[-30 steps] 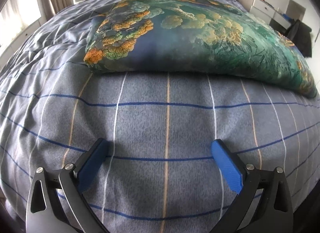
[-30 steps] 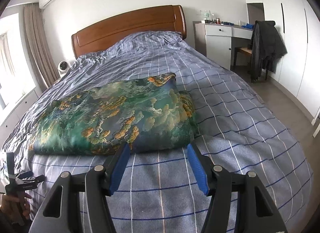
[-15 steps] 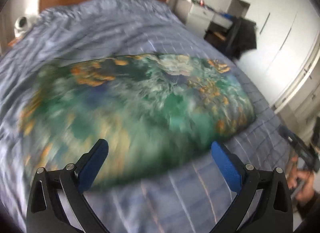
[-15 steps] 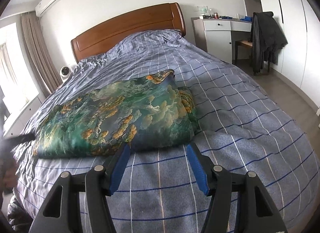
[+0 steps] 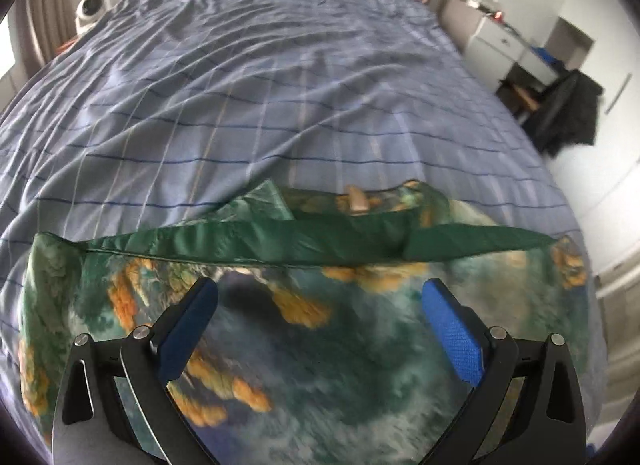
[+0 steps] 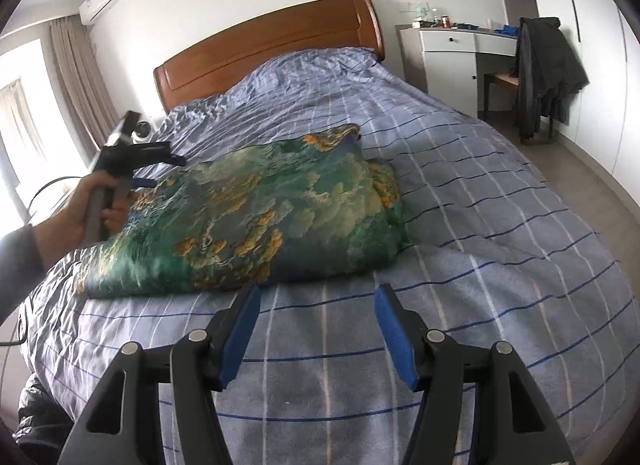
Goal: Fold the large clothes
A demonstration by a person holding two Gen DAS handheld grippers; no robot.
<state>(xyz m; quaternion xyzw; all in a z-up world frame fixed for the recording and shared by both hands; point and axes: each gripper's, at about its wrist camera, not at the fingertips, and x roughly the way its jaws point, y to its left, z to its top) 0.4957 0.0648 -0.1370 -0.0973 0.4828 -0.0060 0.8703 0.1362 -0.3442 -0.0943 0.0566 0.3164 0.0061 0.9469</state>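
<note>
My left tongs (image 5: 320,323) are wide open and hold nothing. They hang right over the garment (image 5: 360,345), a big green and blue cloth with orange patches. From the garment's far edge, where a plain green fold (image 5: 300,243) runs side to side, my left tongs sit just on the near side, pointing down at the cloth. I cannot tell if they touch it.

My right tongs (image 6: 318,329) are about half open and hold nothing too. They hang over the bare striped bed cover (image 6: 500,225), just off the garment's near edge, close to its right corner.

The garment (image 6: 260,217) lies in the middle of the bed, long from left to right. My left hand (image 6: 94,201) is at its left end, so that hand is nearer. I think the next move is for the left tongs to pinch that far green edge, while the right tongs must reach a bit forward first.
</note>
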